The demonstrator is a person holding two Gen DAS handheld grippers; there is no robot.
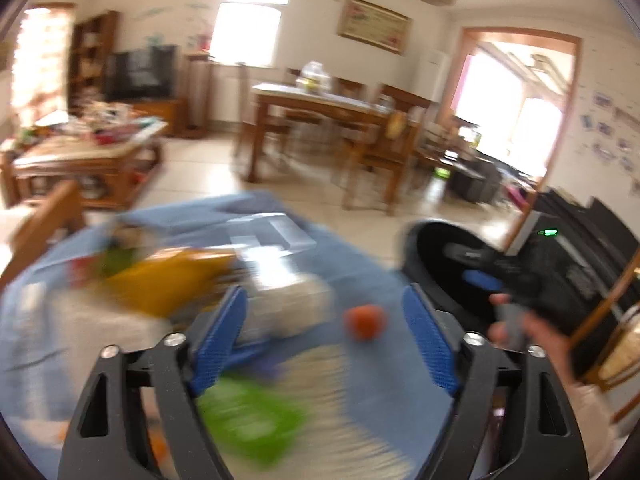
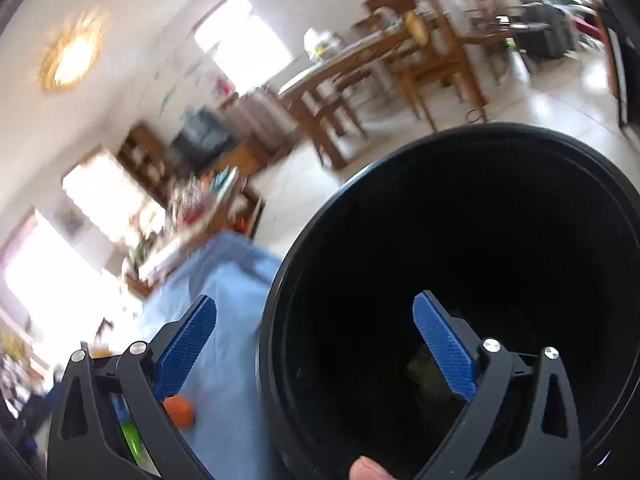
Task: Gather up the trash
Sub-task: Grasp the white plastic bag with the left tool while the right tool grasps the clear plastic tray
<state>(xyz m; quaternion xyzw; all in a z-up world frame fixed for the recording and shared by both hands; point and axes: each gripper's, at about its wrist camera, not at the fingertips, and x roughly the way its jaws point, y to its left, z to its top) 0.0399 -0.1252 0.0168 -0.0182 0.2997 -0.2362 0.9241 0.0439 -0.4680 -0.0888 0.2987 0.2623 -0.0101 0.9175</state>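
A blue-clothed table holds blurred trash: a green wrapper, a yellow bag, a white crumpled piece, a clear box and a small orange ball. My left gripper is open and empty above them. A black bin stands at the table's right edge. My right gripper is open and empty over the bin's mouth; the right gripper also shows in the left wrist view. The orange ball lies left of the bin.
A wooden dining table with chairs stands behind. A cluttered coffee table is at the left. A doorway opens at the right. A wooden chair is at the far right.
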